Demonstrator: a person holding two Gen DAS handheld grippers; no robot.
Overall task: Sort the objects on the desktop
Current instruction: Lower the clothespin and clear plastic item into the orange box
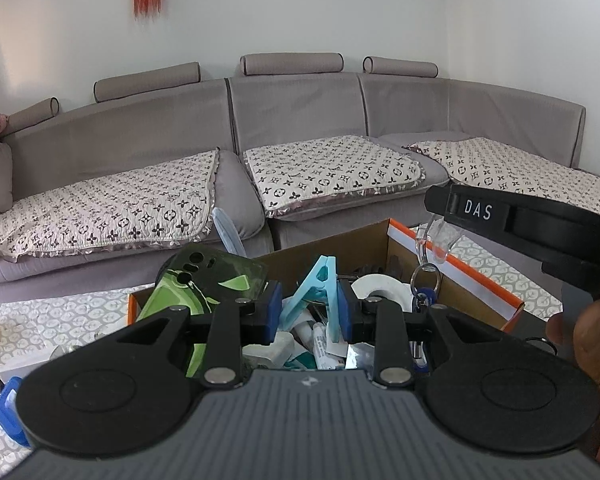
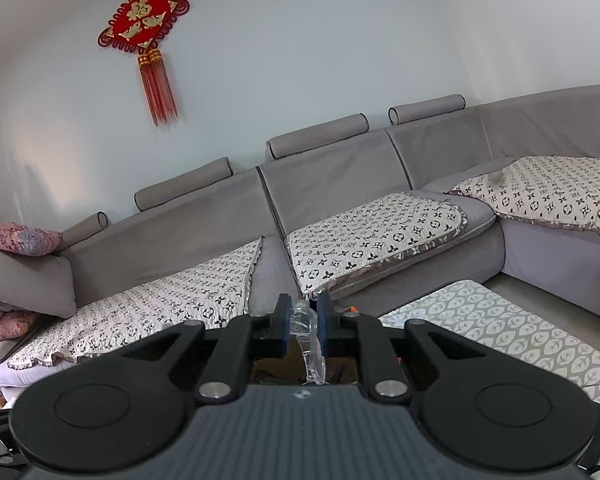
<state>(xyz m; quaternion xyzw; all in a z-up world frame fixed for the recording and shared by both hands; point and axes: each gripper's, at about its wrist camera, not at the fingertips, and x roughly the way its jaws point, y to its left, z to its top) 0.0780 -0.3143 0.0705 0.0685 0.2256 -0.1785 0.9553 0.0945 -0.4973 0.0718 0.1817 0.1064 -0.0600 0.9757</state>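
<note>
Left gripper [image 1: 309,312] is clamped on a light-blue clip [image 1: 318,284] above the cardboard box [image 1: 452,264]; right gripper [image 2: 304,322] is pinched on a clear plastic piece [image 2: 310,344].

Both wrist views face the sofa [image 1: 300,128], left nearer, over box [image 1: 452,264]
</note>
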